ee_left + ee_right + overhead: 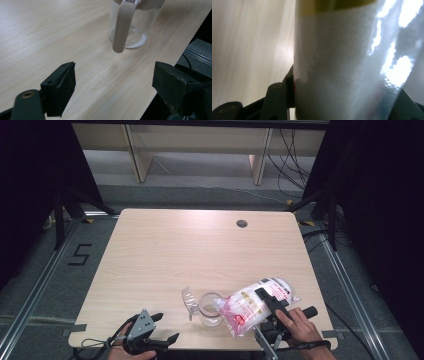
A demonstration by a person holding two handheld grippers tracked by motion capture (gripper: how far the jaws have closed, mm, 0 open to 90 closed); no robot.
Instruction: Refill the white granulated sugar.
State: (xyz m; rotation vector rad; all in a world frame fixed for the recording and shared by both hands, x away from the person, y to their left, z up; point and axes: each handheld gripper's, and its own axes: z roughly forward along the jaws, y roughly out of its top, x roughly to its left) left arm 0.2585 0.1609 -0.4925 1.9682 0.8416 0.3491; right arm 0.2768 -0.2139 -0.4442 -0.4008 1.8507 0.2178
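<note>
- Lower right of the high view: right claw [264,301] is clamped across a clear plastic bag [252,306] of white granules with pink print, held tilted, its lower end at the mouth of a glass pitcher [210,309]
- Right gripper view: bag [347,67] sits between the two black jaws, pressed at both sides; white granular fill shows through the film, with glare at upper right of the frame
- Lower centre of the high view: pitcher stands upright on the worktop [200,250], near its front edge; a clear spout or lid part projects toward upper left of the vessel
- Left gripper view, upper centre: pitcher [135,25] shows a handle facing the camera and a thin layer of white grains on its bottom
- Lower left of the high view: left claw [162,327] is released, jaws spread wide with nothing between them, well apart from the pitcher
- Left gripper view: left claw [113,85] has bare worktop [50,37] between the jaws
- Upper right of the worktop in the high view: a round cable hole [242,223]
</note>
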